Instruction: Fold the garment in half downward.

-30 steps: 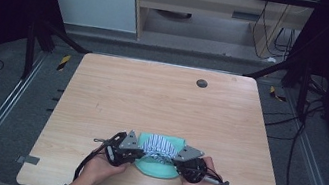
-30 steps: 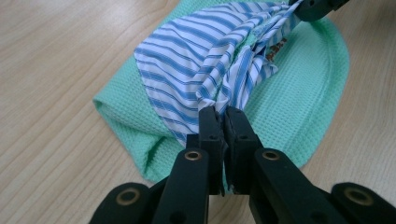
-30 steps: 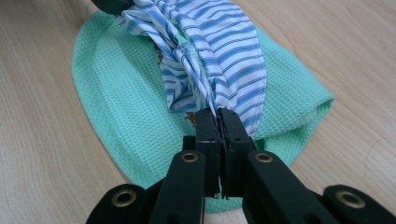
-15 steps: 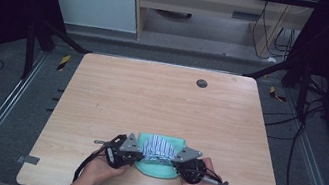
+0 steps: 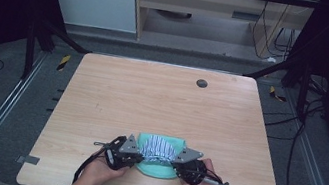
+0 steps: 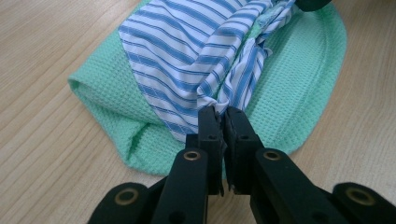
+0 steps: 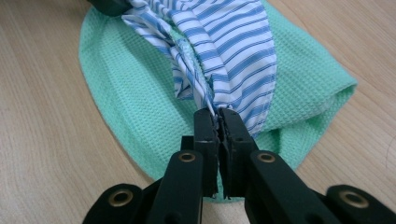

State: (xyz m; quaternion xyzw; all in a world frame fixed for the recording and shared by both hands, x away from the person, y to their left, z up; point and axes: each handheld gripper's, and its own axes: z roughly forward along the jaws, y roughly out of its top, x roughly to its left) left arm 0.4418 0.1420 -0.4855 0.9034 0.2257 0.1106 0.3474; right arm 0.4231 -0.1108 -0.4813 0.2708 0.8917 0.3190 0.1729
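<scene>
At the near edge of the pale wood-grain table (image 5: 161, 97), a person's two hands each hold a black two-jaw gripper against a mint-green waffle-weave towel (image 5: 156, 168), which lies folded flat on the wood just in from that edge. On top of the towel sits a blue-and-white striped cloth (image 5: 157, 148), bunched and pulled taut between the two tools. The left gripper (image 6: 221, 116), at the towel's left side, has its jaws pressed together on one gathered end of the striped cloth — no gap shows between them. The right gripper (image 7: 217, 116), at the towel's right side, is clamped the same way on the opposite end. Well beyond the towel, near the table's far edge, a small dark round disc (image 5: 201, 83) is set in the wood.
</scene>
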